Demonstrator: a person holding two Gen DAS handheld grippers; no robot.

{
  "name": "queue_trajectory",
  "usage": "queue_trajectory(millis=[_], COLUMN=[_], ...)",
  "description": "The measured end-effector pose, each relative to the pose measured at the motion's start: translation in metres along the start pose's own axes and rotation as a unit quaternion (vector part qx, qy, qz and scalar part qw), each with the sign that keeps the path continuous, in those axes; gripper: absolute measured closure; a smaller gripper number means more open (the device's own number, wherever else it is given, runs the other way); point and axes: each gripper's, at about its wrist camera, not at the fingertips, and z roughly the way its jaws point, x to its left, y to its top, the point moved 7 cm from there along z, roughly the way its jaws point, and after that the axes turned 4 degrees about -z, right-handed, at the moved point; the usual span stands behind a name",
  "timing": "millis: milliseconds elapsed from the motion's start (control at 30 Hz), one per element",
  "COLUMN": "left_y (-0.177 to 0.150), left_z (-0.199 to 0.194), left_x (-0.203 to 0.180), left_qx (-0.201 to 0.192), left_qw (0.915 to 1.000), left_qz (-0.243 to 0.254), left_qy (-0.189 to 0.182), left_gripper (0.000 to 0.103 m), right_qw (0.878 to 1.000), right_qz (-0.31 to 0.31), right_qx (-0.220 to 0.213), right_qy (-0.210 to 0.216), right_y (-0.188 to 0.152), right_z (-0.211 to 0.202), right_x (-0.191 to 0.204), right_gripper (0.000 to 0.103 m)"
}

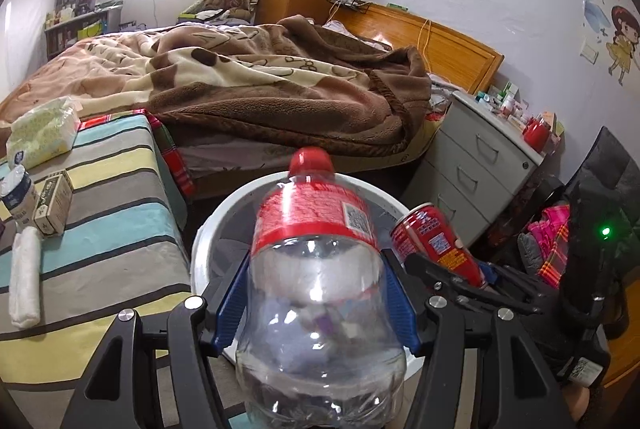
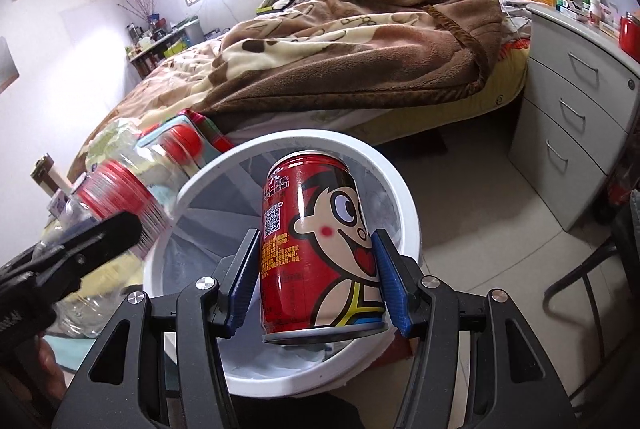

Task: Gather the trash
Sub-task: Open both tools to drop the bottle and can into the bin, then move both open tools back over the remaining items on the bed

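Trash came in two pieces, both held over the white bin point(image 2: 404, 189): the left claw point(image 1: 316, 305) was clenched on a clear plastic bottle point(image 1: 316, 269) with a red cap, the right claw point(image 2: 316, 281) on a red cartoon can point(image 2: 320, 249). Release would go best with each piece wholly inside the rim, can first, since it hung nearer the centre. The bottle's neck reached over the rim's left side, so it probably needed carrying further in. The bed point(image 2: 340, 61) and drawer unit point(image 2: 580, 117) stood close, with open floor point(image 2: 480, 209) to the right.
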Motion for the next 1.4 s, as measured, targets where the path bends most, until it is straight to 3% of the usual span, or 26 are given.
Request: queue_trajectory(millis=[33, 100, 167, 633, 1400], left_y=[0.0, 0.0, 0.001, -0.003, -0.01], left_z=[0.0, -0.001, -0.003, -0.03, -0.089], left_x=[0.0, -0.001, -0.001, 0.021, 0.111], left_qx=[-0.001, -0.001, -0.003, -0.015, -0.048], left_qw=[1.0, 1.0, 1.0, 0.9998, 0.9948], left_qz=[0.001, 0.004, 0.004, -0.011, -0.056], left_qy=[-0.003, -0.003, -0.004, 0.012, 0.069], left_gripper=[0.04, 0.04, 0.039, 0.039, 0.039], right_qw=[1.0, 1.0, 1.0, 0.999, 0.996], right_qz=[-0.001, -0.002, 0.003, 0.009, -0.043], right_qx=[0.001, -0.004, -0.012, -0.033, -0.031], right_qy=[-0.001, -0.003, 0.0, 0.013, 0.068], right_y=[-0.001, 0.0, 0.002, 0.007, -0.001], right_z=[0.0, -0.002, -0.007, -0.02, -0.011], right_x=[0.0, 0.0, 0.0, 0.012, 0.096], right_gripper=[0.046, 0.034, 0.032, 0.032, 0.032])
